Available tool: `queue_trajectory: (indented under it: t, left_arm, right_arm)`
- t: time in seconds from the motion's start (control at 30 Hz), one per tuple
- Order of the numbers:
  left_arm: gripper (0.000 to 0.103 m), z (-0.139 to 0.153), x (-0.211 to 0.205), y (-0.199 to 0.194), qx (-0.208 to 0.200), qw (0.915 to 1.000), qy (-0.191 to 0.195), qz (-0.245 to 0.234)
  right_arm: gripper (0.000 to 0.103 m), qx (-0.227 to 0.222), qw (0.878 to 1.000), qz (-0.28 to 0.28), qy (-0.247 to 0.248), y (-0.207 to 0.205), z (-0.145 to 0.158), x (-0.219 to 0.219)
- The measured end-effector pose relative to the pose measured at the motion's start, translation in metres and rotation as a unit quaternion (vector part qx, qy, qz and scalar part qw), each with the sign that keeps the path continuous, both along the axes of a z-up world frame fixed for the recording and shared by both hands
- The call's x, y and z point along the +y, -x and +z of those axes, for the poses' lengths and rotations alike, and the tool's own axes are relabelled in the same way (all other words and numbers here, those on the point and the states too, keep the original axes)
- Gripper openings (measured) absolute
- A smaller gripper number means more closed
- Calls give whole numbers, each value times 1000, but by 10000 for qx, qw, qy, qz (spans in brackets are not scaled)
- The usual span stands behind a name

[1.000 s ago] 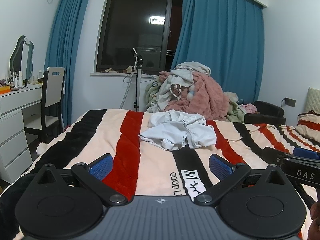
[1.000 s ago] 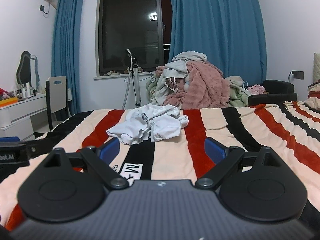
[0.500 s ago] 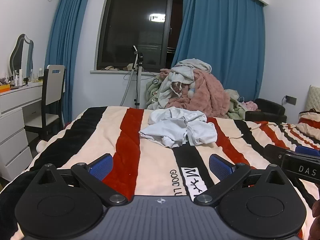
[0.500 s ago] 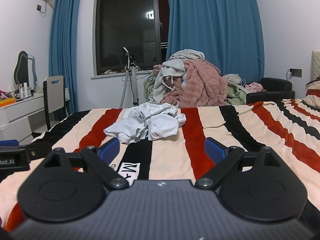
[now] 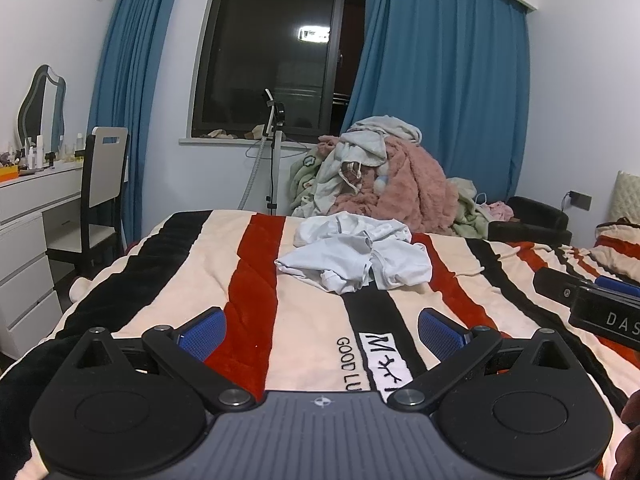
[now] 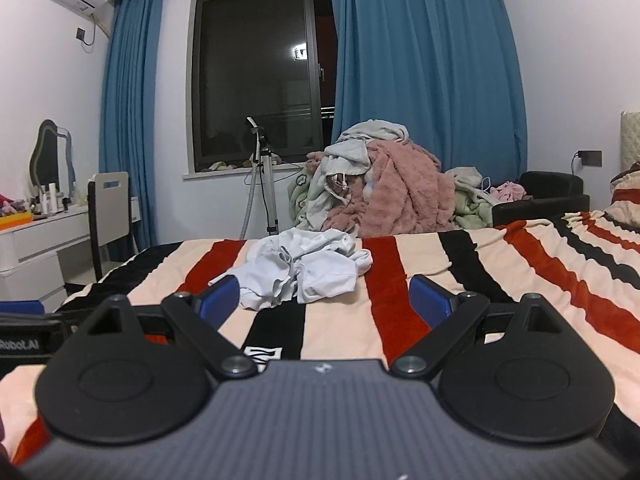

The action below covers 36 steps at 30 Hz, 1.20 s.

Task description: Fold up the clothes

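The shirt point(image 5: 354, 258) lies crumpled ahead of both gaping, empty tongs point(image 5: 322, 332) point(image 6: 325, 300) (right pair nearer), on the bed point(image 5: 256, 280).

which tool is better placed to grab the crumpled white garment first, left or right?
Right, marginally. The right tool is open with the white garment just past its left fingertip. The left tool is open too, but more striped blanket separates it from the garment.

Both wrist views low over bed point(image 5: 256, 280), facing window point(image 6: 256, 76).
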<state>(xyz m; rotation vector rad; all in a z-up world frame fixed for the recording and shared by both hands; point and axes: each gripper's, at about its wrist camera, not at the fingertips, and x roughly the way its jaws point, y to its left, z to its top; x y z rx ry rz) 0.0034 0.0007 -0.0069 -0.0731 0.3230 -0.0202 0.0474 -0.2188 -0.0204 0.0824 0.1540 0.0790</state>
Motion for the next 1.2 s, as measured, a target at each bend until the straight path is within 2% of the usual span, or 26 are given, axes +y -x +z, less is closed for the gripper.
queue_trajectory:
  t: [0.27,0.5,0.63,0.73,0.93,1.07,1.17,1.2]
  left_arm:
    - [103,-1,1,-3,18,10000,68,52]
    - [103,-10,-4,-18,317,9995,-36,23]
    - [103,-19,-8,-45,679,9977,-44,5]
    - [103,-30,-11,-88,865,9962,47,-34]
    - [102,-54,-17,-199,1085,9935,338,-28]
    - [98,-70,-21,-273,1231,9910,532,-23]
    - [97,-83,-24,-328,1348,9885,686,-16]
    - [94,-88,-26,-344,1389,9878,710,9]
  right_arm:
    - [93,-157,9997,2,-176,-4,8,-3]
    - [93,-217,9994,-91,-273,-46,69,-14]
    - [93,-547,9970,-541,-49,-62,84,-28]
    - [93,-331,9978,-553,-144,-74,63,-43]
    - [93,598,9971,-396,-265,-107,4,-61]
    - [93,714,9944,-671,-392,-133,-14,-71]
    - [93,889,9924,-577,-627,-148,-30,-75]
    - [93,947,9919,-504,-680,-153,-37,-74]
